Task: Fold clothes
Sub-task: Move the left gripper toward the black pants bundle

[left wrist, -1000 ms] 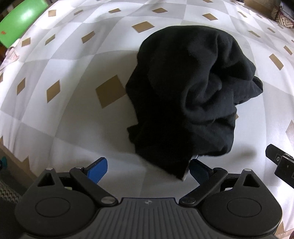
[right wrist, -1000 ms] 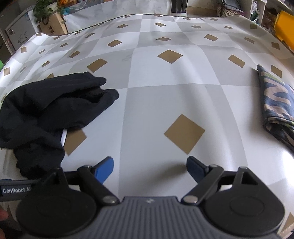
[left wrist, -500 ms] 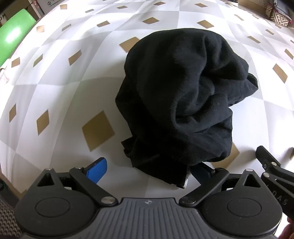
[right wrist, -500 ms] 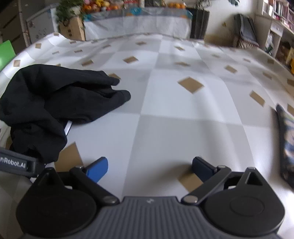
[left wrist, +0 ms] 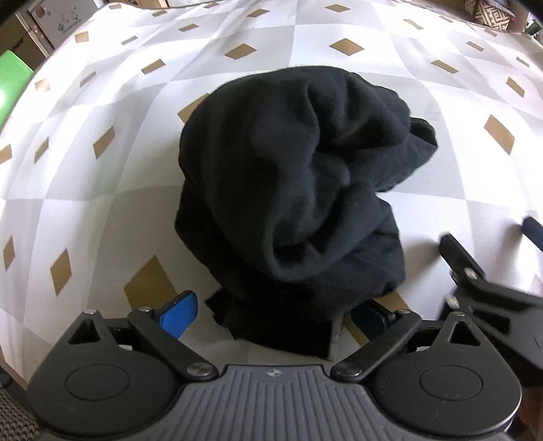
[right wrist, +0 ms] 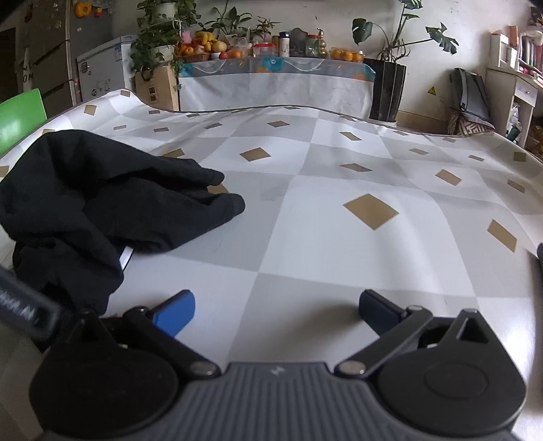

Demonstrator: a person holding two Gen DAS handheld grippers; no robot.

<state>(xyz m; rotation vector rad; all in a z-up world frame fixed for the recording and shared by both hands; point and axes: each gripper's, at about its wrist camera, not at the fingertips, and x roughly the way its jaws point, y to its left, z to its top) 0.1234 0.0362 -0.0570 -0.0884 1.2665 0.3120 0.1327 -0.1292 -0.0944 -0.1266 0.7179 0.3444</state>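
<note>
Surface [right wrist: 339, 244] under white-grey checked cloth with tan diamonds; beyond it I see side table with fruit and potted plants [right wrist: 159, 30], green chair [right wrist: 20, 118] at far left. Black garment [left wrist: 298, 190] lies crumpled in heap on surface, near edge closest to me. My left tool [left wrist: 271, 313] points steeply down at garment, fingers spread, hem of garment lying between them, not pinched. My right tool [right wrist: 276, 310] just right of garment, jaws just been opening, now spread wide, only bare cloth between them.
</note>
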